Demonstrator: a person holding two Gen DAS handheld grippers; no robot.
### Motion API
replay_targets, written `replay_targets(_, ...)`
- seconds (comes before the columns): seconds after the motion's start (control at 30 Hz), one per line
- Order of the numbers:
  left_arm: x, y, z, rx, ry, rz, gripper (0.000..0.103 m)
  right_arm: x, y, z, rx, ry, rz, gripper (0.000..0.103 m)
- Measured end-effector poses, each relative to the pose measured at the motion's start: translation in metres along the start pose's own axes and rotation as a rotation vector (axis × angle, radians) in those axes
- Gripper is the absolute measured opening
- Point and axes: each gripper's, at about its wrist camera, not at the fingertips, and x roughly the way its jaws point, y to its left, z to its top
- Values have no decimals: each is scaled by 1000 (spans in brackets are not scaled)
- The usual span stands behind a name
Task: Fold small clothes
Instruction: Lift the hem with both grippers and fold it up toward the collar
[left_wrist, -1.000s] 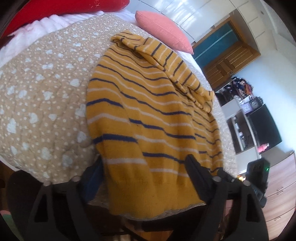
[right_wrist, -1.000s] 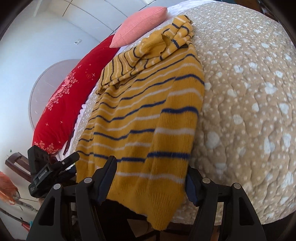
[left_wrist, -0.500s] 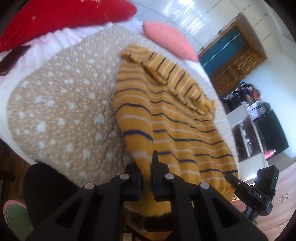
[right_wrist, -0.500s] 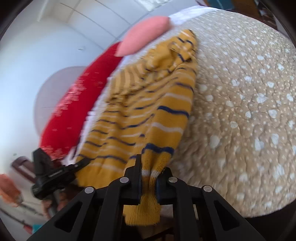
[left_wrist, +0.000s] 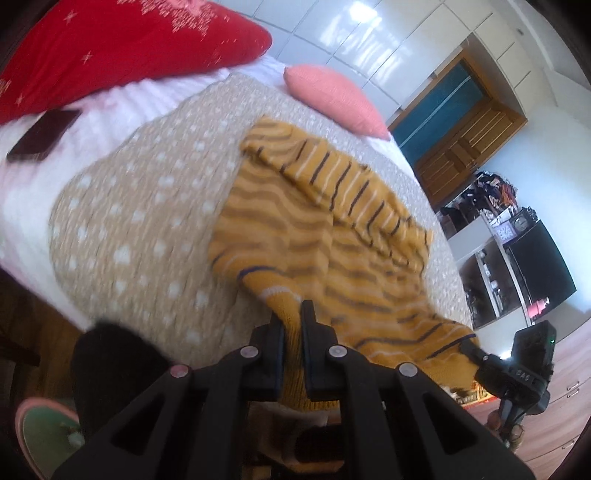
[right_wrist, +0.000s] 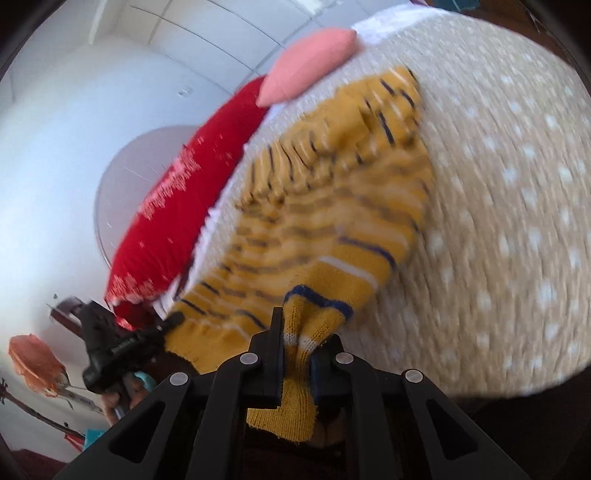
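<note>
A mustard-yellow sweater (left_wrist: 332, 229) with navy and white stripes lies on a beige dotted quilt (left_wrist: 147, 206); its sleeves are folded across the far end. My left gripper (left_wrist: 292, 317) is shut on the sweater's near-left hem corner, lifted off the quilt. My right gripper (right_wrist: 295, 325) is shut on the near-right hem corner of the same sweater (right_wrist: 332, 206), also lifted. Each gripper shows in the other's view: the right one (left_wrist: 517, 369) at the lower right, the left one (right_wrist: 118, 343) at the lower left. Both views are motion-blurred.
A red pillow (left_wrist: 110, 48) and a pink cushion (left_wrist: 332, 96) lie at the far end of the bed. A dark flat object (left_wrist: 44, 136) rests on the white sheet at left. Wooden cabinets and a shelf (left_wrist: 498, 229) stand to the right.
Both grippers went from open around the hem to shut on its corners, then lifted and carried the hem forward over the sweater, bunching the near part.
</note>
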Motion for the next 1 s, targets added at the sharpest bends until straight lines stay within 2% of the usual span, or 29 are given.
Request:
replay_targets(0.17,29,-20,71,11,-41,-14,8,8,18,72,-44,-65,27,12)
replay_targets(0.27,66,-34,125,31,-39,7,8,23,20,122,-66,-94,4,12)
replay_targets(0.33,99,-44,158,43,-16,16,8,42,10,157,-41,-98,-18,12)
replay_targets(0.5,181,-50,198,86,19,116,10,91,-34,223,64,-100,-116,15)
replay_targets(0.6,218,-37,213,37,60,115,20,118,-60,245,123,-81,-155,17)
replay_targets(0.67,231,-24,223,-12,59,103,43,131,-74,257,152,-71,-163,30)
replay_targets(0.77,233,-8,241,-64,11,94,62,147,-90,270,183,-66,-166,42)
replay_targets(0.83,234,1,251,-103,4,70,64,152,-97,277,214,-74,-147,48)
replay_targets(0.9,232,6,257,-121,4,75,65,157,-103,281,239,-84,-134,51)
replay_targets(1.0,218,3,256,-79,-1,98,66,154,-102,288,248,-108,-120,54)
